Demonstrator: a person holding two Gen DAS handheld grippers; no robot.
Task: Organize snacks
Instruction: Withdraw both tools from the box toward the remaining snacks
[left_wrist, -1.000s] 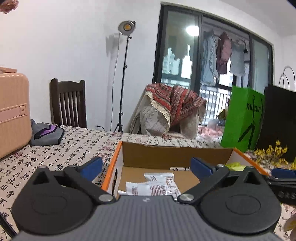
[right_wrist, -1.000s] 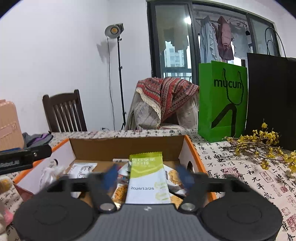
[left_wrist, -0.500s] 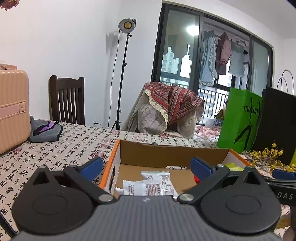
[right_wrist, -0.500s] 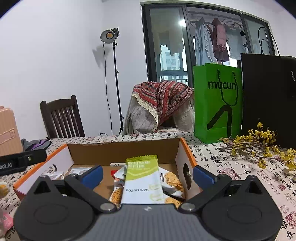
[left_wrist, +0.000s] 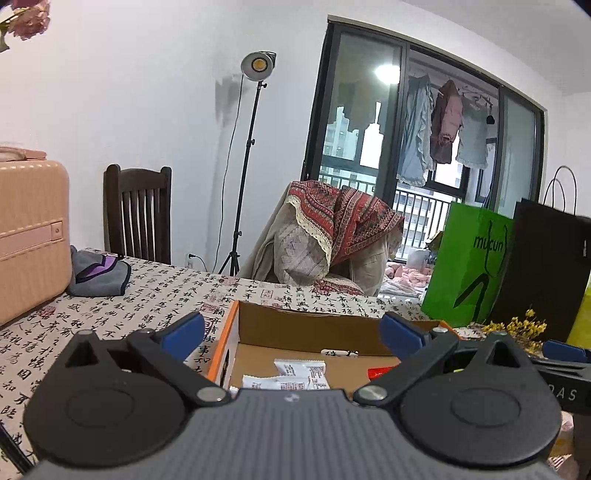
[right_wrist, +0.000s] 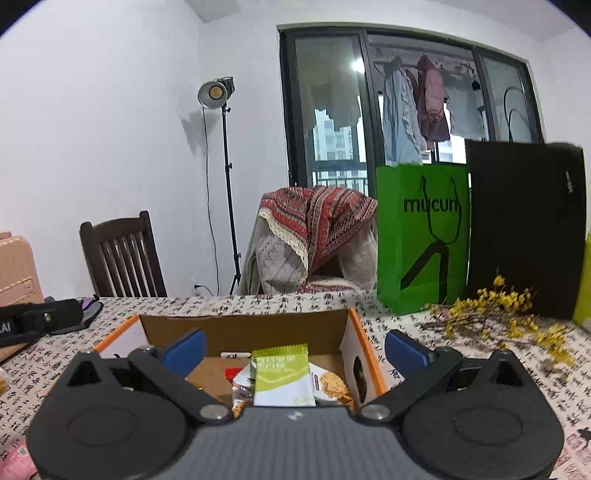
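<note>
Both grippers pulled back and up from box (right_wrist: 243, 326). Left gripper (left_wrist: 291, 334) and right gripper (right_wrist: 293, 347) spread wide, empty. Green packet (right_wrist: 282, 374) lies in box among snacks.

A: What stands behind the table with the calligraphy-print cloth (left_wrist: 155, 299)?
B: A dark wooden slat-back chair (left_wrist: 138, 212), a studio lamp on a black tripod (left_wrist: 255, 66), and a chair draped in a red patterned blanket (right_wrist: 314, 218).
A: And on the cloth?
B: A bright green paper bag (right_wrist: 421, 236) beside a black paper bag (right_wrist: 524, 229), with yellow flower sprigs (right_wrist: 509, 314) in front; far left, a peach hard-shell suitcase (left_wrist: 31, 229) and a folded grey cloth (left_wrist: 98, 275).
</note>
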